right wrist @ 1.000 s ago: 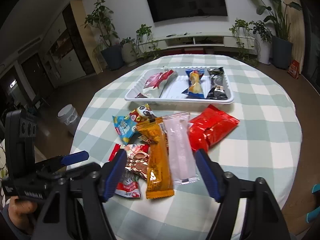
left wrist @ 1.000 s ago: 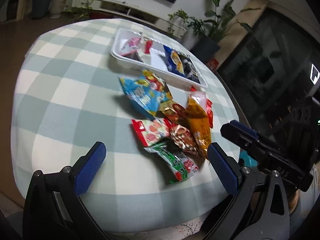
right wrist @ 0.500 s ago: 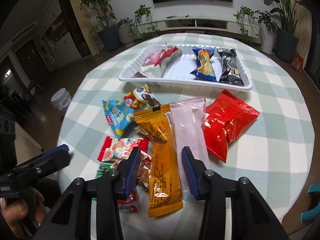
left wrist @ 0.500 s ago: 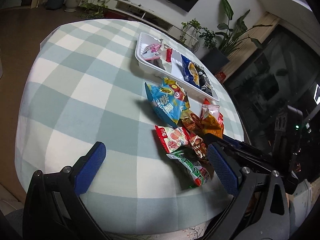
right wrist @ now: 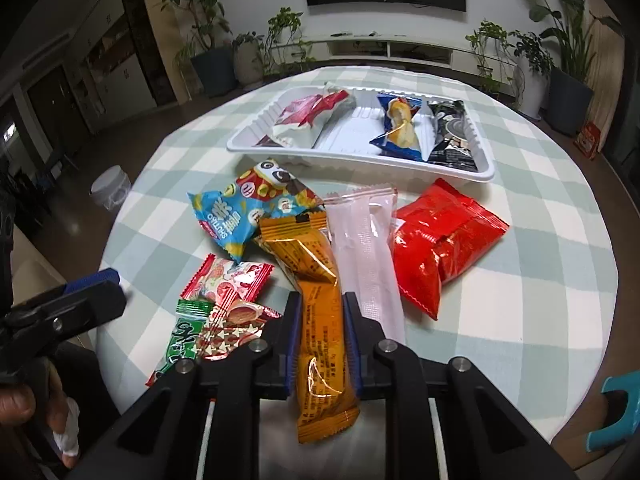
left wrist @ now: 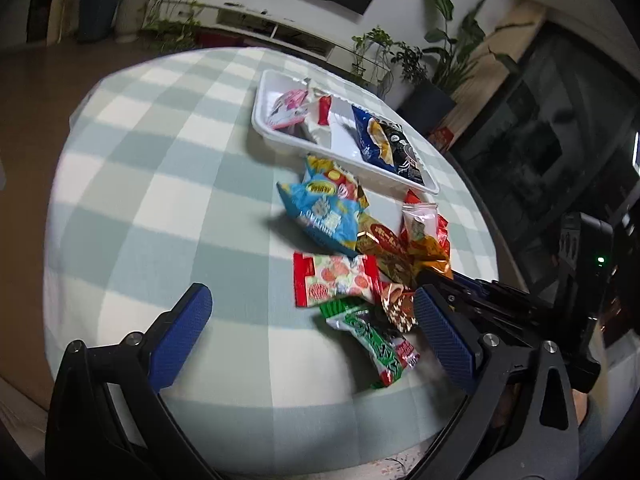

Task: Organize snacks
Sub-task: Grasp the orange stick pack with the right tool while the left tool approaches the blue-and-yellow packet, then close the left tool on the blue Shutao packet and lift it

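A pile of snack packets lies on the checked table. My right gripper [right wrist: 320, 320] is shut on the long orange packet [right wrist: 316, 280], its pads pressing both sides. Beside it lie a pale pink packet [right wrist: 364, 248], a red bag [right wrist: 440, 240], a blue bag [right wrist: 236, 212] and small red and green packets [right wrist: 224, 284]. A white tray [right wrist: 360, 160] at the back holds several packets. My left gripper [left wrist: 308, 328] is open and empty above the near table edge, left of the green packet [left wrist: 372, 336]. The tray [left wrist: 260, 120] and blue bag [left wrist: 324, 212] also show in the left wrist view.
The round table has a green-white checked cloth [right wrist: 540, 300]. Potted plants [right wrist: 208, 40] and a TV shelf stand beyond it. A white bucket [right wrist: 110, 188] sits on the floor at the left. A teal chair edge [right wrist: 612, 420] shows at the lower right.
My right gripper has moved down and forward and closed from wide open onto the orange packet. My left gripper stayed open and shifted its view slightly.
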### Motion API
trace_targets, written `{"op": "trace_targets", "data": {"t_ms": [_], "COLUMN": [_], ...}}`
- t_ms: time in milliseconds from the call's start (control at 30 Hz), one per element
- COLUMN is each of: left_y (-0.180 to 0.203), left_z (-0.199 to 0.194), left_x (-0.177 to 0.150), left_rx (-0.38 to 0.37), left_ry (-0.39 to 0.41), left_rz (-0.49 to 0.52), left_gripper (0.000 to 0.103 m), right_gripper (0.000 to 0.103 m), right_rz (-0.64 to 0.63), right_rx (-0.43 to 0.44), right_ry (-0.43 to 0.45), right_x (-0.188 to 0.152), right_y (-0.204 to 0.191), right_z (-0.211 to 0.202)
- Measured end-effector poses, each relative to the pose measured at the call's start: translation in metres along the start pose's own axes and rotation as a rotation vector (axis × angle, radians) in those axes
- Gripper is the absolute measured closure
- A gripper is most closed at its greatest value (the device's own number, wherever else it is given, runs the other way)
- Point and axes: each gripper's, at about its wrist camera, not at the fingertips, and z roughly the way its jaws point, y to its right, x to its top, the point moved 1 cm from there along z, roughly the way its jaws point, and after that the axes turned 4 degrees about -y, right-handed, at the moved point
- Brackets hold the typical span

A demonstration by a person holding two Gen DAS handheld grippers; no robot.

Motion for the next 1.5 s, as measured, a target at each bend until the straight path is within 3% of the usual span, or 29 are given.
{"op": "trace_targets", "data": {"t_ms": [133,233,400,533,633,833,900,967,1233,1500], "left_y": [0.018,0.033,0.059,0.059,0.055,0.057,0.054,0.050,0.035,0.025], "left_z": [0.004,0.018,0.059,0.091,0.109,0.138,0.144,0.145,0.139,0.099], "left_x": [0.030,0.055,0.077,0.088,0.090,0.086,0.085,0.088,0.097,0.087], "left_rx": [0.085,0.149,0.255,0.326,0.336,0.397,0.396,0.360,0.307,0.210], "left_ry": [-0.015,-0.053,-0.167,-0.238,-0.292,-0.366,-0.375,-0.378,-0.340,-0.261], "left_rz": [0.121,0.205,0.351,0.384,0.387,0.432,0.427,0.398,0.341,0.260], "left_gripper": [0.002,0.010,0.011,0.011,0.027,0.028,0.031,0.043,0.056,0.058], "right_gripper": [0.082,0.082,0.082,0.082,0.082,0.082,0.082,0.082,0.082,0.082], "right_rz": [0.075,0.142,0.225,0.224,0.216,0.238,0.241,0.243,0.247,0.253], "right_rx": [0.059,0.084,0.130,0.143,0.146,0.177,0.185,0.189,0.188,0.167], "right_ry": [0.075,0.113,0.119,0.121,0.125,0.109,0.108,0.111,0.110,0.119], "right_x": [-0.005,-0.007,-0.008,-0.007,-0.008,-0.009,-0.009,-0.009,-0.010,-0.011], "right_y": [0.017,0.035,0.056,0.058,0.058,0.064,0.064,0.065,0.067,0.067], "right_z": [-0.013,-0.019,-0.018,-0.016,-0.017,-0.015,-0.015,-0.015,-0.014,-0.016]}}
